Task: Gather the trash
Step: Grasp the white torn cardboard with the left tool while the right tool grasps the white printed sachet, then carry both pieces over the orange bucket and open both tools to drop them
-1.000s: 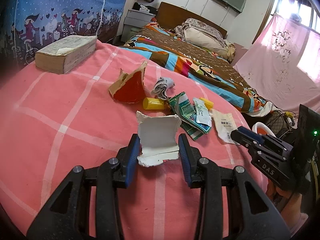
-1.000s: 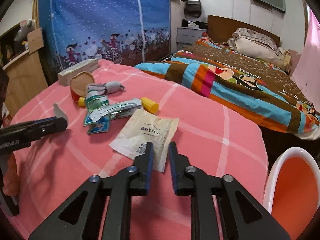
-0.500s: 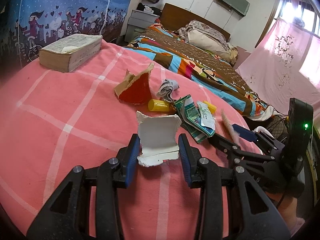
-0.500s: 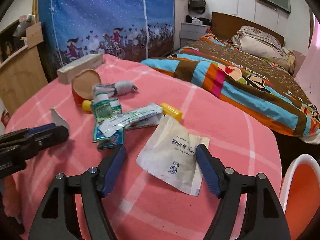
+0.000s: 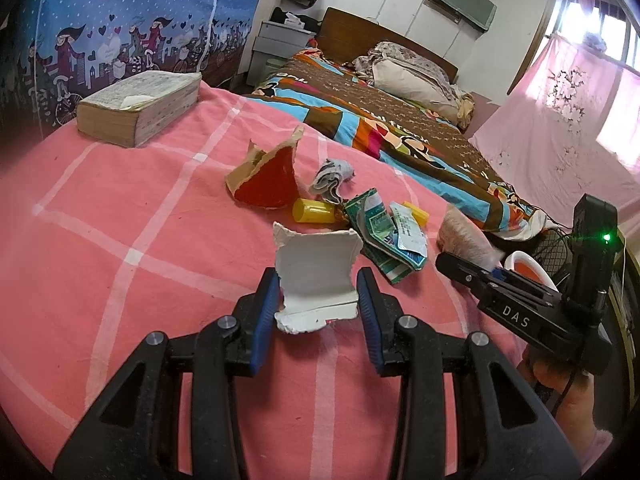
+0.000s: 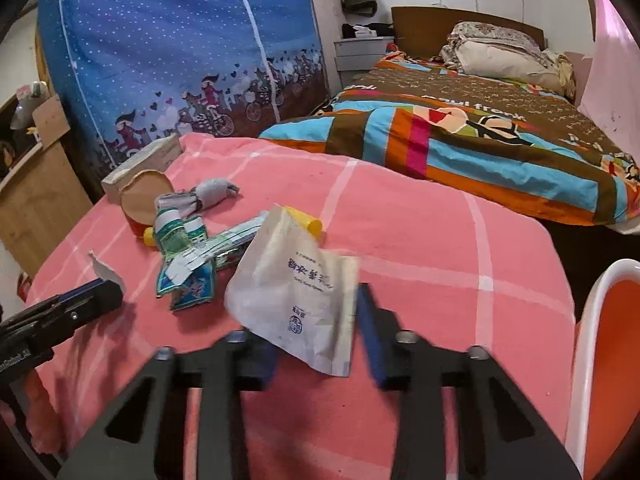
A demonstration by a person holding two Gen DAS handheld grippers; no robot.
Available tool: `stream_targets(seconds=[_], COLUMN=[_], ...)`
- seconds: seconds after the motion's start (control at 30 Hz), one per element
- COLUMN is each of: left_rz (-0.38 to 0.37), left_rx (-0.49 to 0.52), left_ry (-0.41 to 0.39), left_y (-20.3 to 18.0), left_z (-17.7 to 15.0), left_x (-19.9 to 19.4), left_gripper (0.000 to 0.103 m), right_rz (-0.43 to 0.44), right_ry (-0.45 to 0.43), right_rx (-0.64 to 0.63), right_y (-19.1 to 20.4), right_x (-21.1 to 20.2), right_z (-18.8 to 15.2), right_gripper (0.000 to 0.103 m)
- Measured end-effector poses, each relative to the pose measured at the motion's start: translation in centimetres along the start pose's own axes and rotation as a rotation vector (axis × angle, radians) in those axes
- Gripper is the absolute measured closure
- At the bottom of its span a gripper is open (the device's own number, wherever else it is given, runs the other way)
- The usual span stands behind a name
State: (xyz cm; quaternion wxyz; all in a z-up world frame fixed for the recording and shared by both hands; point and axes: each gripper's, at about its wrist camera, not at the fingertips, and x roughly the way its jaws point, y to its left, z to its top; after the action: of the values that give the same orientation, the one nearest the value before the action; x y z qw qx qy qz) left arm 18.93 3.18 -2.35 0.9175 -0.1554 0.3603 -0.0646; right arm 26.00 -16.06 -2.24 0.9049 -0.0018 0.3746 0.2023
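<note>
Both tongs loaded, bin next

Our left tongs (image 5: 318,300) are clamped on a white scrap (image 5: 316,276), and our right tongs (image 6: 316,332) hold a paper packet (image 6: 298,288) between their pads, blurred, so how tight we cannot tell. We judge the next move is carrying both to the orange bin (image 6: 612,360), right of the right tongs. Ahead of both lie green wrappers (image 6: 184,264), a yellow cap (image 5: 314,211), a red shard (image 5: 266,184), still to collect; nothing blocks the way.
</note>
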Motion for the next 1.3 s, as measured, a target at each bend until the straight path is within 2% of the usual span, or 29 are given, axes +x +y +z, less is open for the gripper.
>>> stream_targets(seconds=[0.1,0.27,0.57,0.8,0.93,1.07,1.3], left_rz=[0.000,0.002,-0.005,-0.050,-0.110,-0.159,-0.260], left_rx=[0.007,0.034,0.104,0.232,0.282,0.340,0.419], left_ry=[-0.014,-0.059,-0.209,-0.345,-0.413,-0.448,-0.424], left_y=[-0.2,-0.8,-2.6,-7.2,-10.6,-13.6,-18.8], left_z=[-0.1,-0.2,-0.3,-0.1,0.2,0.2,-0.7], left_x=[-0.3,-1.1,-3.6,-5.6,-6.2,-6.2,-4.5], left_gripper=[0.060,0.060,0.060,0.060,0.060,0.060,0.060], right_rz=[0.012,0.021,0.082,0.079,0.030,-0.036,-0.178], right_ry=[-0.018,-0.083,-0.310,-0.499,-0.584,-0.647,-0.700], right_rx=[-0.010,-0.042,-0.089,-0.074,-0.072,-0.060,-0.005], right_y=[0.2,0.8,1.7,0.3,-1.3,-3.5,-8.1], right_x=[-0.3,-1.6,-6.0,-10.9,-13.8,-16.3,-19.7], right_z=[-0.1,-0.5,-1.2,-1.1,-1.2,-1.9,-3.7], right_gripper=[0.090,0.092,0.092,0.092,0.092,0.092,0.092])
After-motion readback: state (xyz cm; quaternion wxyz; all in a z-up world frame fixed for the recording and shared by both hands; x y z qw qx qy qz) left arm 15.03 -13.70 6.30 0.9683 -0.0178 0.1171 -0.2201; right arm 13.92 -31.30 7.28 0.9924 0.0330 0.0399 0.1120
